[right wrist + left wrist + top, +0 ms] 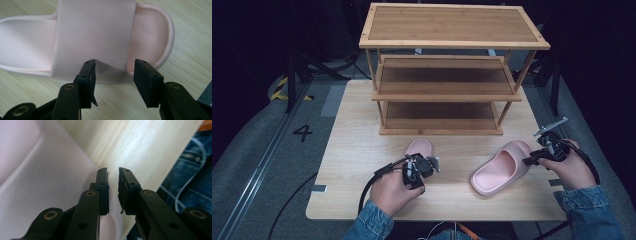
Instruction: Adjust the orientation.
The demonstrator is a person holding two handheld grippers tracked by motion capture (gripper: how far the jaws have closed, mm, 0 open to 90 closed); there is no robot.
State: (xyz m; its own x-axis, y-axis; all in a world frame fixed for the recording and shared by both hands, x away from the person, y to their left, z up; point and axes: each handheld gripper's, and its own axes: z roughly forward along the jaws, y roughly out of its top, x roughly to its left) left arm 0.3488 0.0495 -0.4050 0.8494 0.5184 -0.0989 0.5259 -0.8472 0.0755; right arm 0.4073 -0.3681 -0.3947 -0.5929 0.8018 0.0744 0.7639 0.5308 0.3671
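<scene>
on the pale wood table (362, 150) i have two pink slippers below the empty rack (442, 95). my right gripper (113, 72) stands wide open around the right slipper (95, 32) strap at 12 o'clock, gripping nothing; too shallow a bite may slip off. my left gripper (113, 187), nearly closed and empty, could shove the left slipper (37, 182).

A rack (447, 70) stands at the far middle of the desk (357, 150). Just in front of it, left of centre, lies one slipper (418, 148), with the left tongs (424, 165) right at its near end. Off to the right lies the second slipper (501, 167), angled, well apart from the first. The right tongs (532, 160) sit at its right side, jaws either side of the strap's edge.
</scene>
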